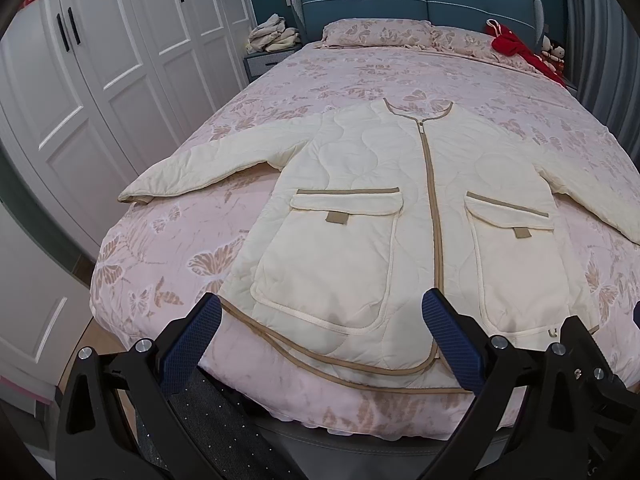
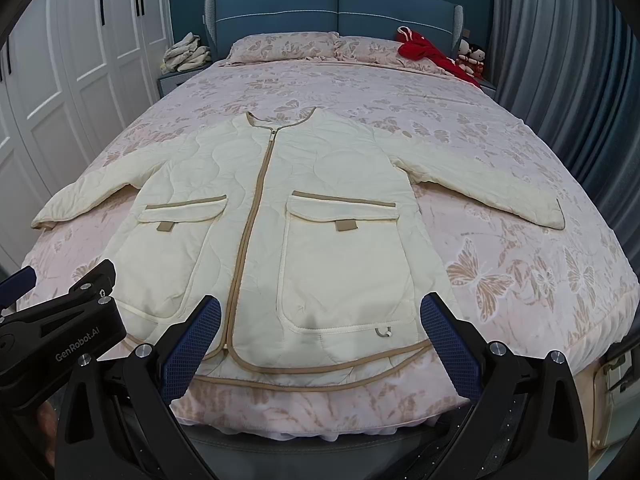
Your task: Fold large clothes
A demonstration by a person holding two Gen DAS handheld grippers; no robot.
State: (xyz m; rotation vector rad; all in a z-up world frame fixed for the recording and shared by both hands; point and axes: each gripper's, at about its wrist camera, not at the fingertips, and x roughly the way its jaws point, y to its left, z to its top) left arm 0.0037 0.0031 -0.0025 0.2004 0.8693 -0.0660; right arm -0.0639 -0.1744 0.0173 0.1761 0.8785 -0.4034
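Cream jacket lies flat, zipped, sleeves spread, on the bed; left tongs and right tongs gape empty by its hem.

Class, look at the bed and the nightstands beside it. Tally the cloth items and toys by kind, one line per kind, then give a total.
Cream jacket: 1
Pillows: 2
Red garment: 1
Pile of pale clothes: 1
Dolls: 2
Total: 7
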